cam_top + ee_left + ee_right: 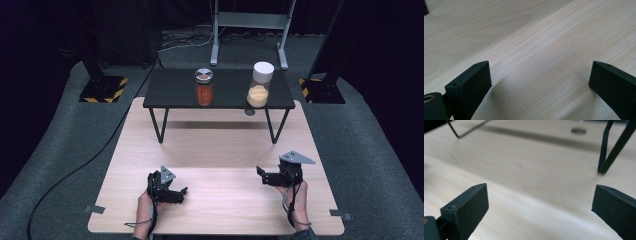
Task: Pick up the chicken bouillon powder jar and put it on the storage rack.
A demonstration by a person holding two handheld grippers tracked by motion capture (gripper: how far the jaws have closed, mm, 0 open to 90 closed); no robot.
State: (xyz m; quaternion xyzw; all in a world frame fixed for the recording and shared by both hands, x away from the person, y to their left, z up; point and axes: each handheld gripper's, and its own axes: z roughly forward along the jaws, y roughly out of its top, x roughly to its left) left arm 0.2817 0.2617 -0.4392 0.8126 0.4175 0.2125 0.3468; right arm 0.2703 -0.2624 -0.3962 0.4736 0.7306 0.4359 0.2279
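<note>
Near the desk's (215, 150) front edge, our left gripper (181, 192) and right gripper (260, 175) gape wide, empty; we'd approach the 2 jars (204, 87) level.

Both my grippers sit low near the table's front edge. Left gripper (182, 192) is toward the front-left, jaws spread wide with nothing between them. Right gripper (260, 174) is front-right, jaws gaping too, each in a hand.
</note>
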